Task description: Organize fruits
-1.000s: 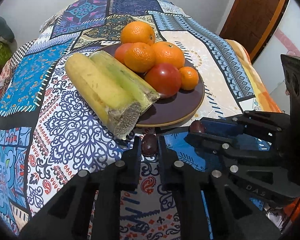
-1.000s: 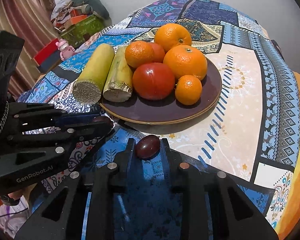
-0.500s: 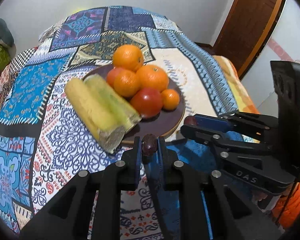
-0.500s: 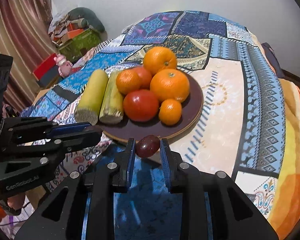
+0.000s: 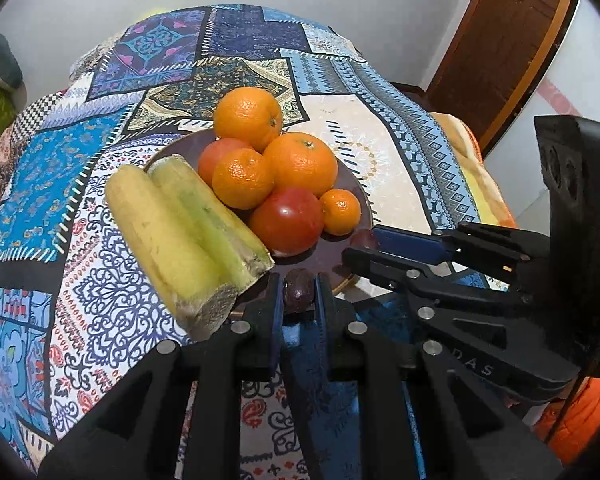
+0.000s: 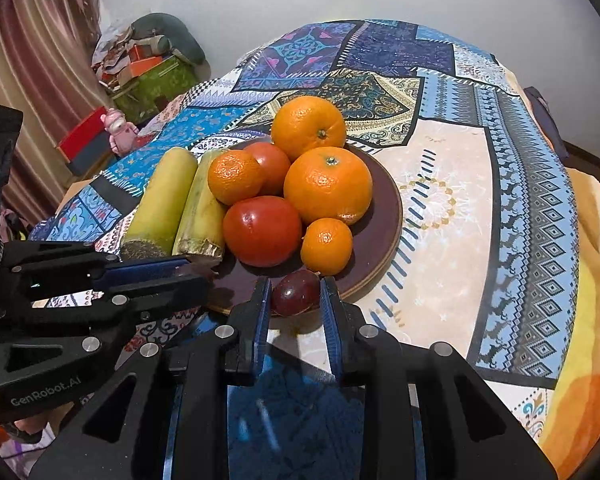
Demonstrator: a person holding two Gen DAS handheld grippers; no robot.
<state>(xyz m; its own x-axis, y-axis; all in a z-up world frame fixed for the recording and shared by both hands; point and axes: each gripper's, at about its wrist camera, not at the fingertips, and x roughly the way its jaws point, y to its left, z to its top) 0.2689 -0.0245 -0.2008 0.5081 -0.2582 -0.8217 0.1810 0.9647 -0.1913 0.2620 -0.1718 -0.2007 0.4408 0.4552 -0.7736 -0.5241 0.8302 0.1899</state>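
A brown plate (image 6: 384,208) on a patterned cloth holds several oranges (image 6: 327,185), a red tomato (image 6: 262,230) and two yellow-green cane pieces (image 6: 160,200). My left gripper (image 5: 298,294) is shut on a small dark red fruit (image 5: 298,291) over the plate's near rim (image 5: 342,280). My right gripper (image 6: 295,300) has its jaws slightly parted around another dark red fruit (image 6: 295,291) at the plate's front edge; whether it still grips is unclear. The right gripper also shows in the left wrist view (image 5: 364,245), with its fruit (image 5: 363,238) at its tip.
The patterned cloth (image 6: 480,184) covers a rounded table that drops off on the right. Cluttered boxes (image 6: 152,76) and a curtain (image 6: 32,80) stand beyond the left edge. A wooden door (image 5: 512,36) is at the far right.
Both grippers rose and then came forward to the plate's near rim with their dark fruits. The right jaws have widened a little around their fruit.
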